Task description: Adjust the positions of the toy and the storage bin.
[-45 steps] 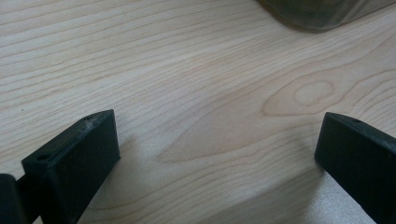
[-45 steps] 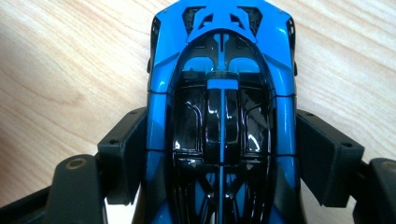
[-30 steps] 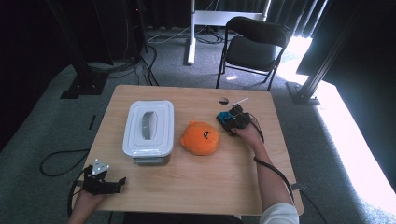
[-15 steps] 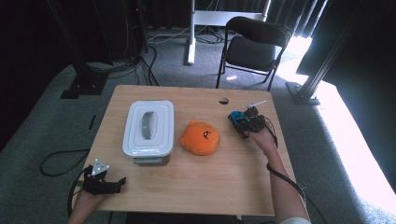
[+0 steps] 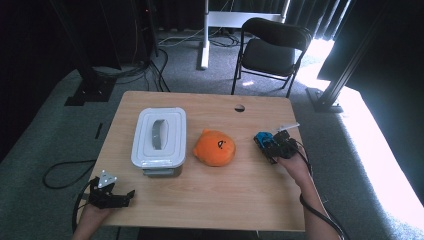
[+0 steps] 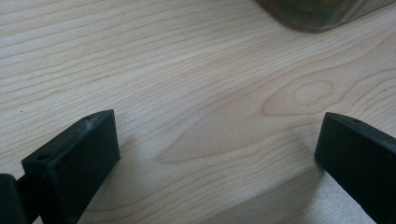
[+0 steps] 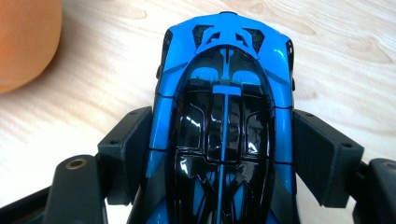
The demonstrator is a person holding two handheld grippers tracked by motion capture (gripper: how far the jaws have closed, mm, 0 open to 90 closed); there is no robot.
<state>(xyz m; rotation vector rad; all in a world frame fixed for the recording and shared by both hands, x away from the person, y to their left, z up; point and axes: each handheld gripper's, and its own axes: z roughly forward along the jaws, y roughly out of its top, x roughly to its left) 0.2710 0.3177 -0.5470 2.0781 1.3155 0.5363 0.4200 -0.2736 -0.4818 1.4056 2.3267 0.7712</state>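
High view, near edge of the wooden table [image 5: 215,200]: the left gripper [image 5: 129,194] lies at the front left corner, in a hand [image 5: 92,216]. Its jaws stand wide apart with only bare wood between them, as the left gripper view confirms. Farther in, at the right side, the right gripper [image 5: 262,145] pinches a blue toy car [image 5: 263,140] by both flanks; in the right gripper view the pads press on the car's sides [image 7: 224,116]. Just left of the car sits an orange plush toy [image 5: 215,147], apart from it. Left of the plush stands a white lidded container [image 5: 159,139]. Beyond the table, a black folding chair [image 5: 272,50] stands on the grey floor.
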